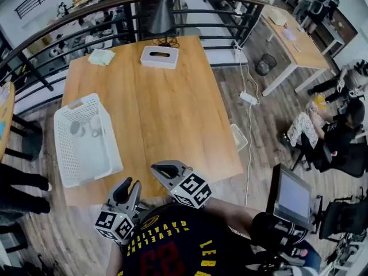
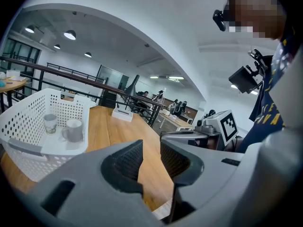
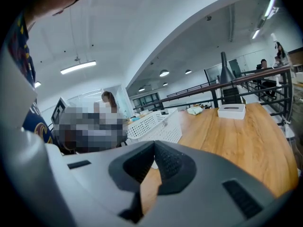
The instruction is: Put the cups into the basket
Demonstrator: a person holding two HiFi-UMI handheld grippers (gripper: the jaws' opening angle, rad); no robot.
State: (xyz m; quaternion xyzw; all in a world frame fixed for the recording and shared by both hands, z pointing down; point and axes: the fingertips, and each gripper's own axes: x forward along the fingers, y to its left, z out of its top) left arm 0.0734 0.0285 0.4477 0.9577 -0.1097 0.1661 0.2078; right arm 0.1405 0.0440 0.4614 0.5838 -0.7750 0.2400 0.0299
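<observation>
A white perforated basket stands on the left part of the wooden table. Two cups stand upright inside it: a grey mug and a paler cup. My left gripper hovers at the table's near edge, just right of the basket's near corner. It is open with nothing between its jaws. My right gripper is beside it over the near edge, shut and empty. The basket shows to its left.
A white tissue box and a pale green cloth lie at the table's far end, by a black railing. A power strip with its cable lies on the floor to the right. People sit at the right.
</observation>
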